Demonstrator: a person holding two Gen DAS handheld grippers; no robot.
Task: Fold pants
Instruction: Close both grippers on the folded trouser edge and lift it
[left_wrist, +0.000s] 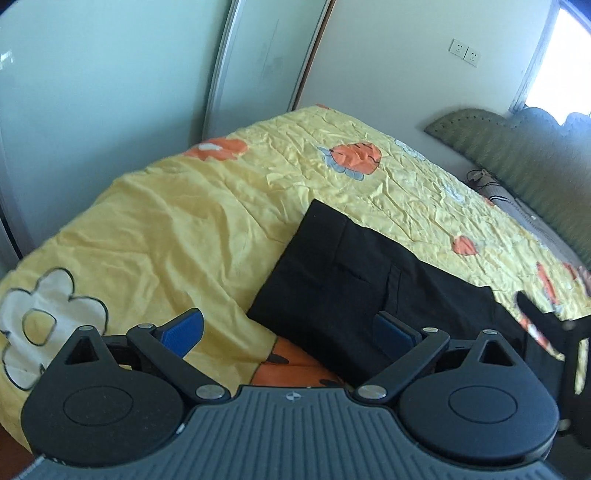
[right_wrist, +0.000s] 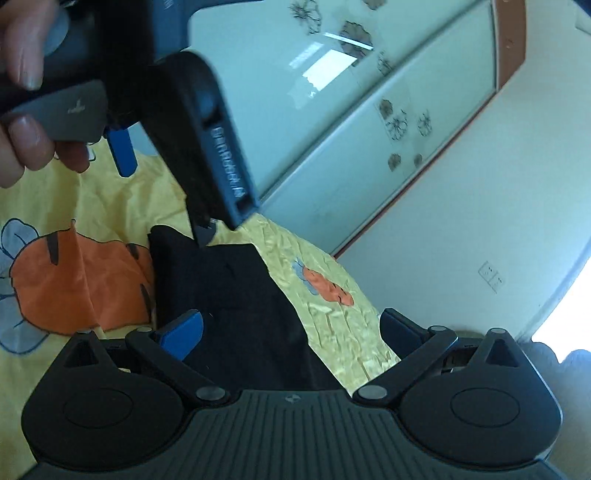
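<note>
Looking along the left tool (left_wrist: 290, 330): jaws spread wide, nothing between the blue pads. Black pants (left_wrist: 354, 291) lie folded flat on the yellow bedspread (left_wrist: 177, 229), just ahead of the tool and under its right finger (left_wrist: 393, 330); left finger (left_wrist: 183, 330) sits over bare bedspread. Pocket slit and seam show on the top layer. Part of the right tool (left_wrist: 557, 332) enters at the right edge, blurred. Wardrobe doors (left_wrist: 110, 74) beyond the bed, headboard (left_wrist: 517, 155) far right.

Right wrist view: right tool (right_wrist: 291, 334) also spread apart, nothing gripped. Pants (right_wrist: 236, 295) lie ahead and run in between its fingers; cannot tell whether the pads touch the cloth. Left tool (right_wrist: 125, 155) hangs above the pants at upper left, held by a hand (right_wrist: 26, 122); only one blue finger visible.
</note>
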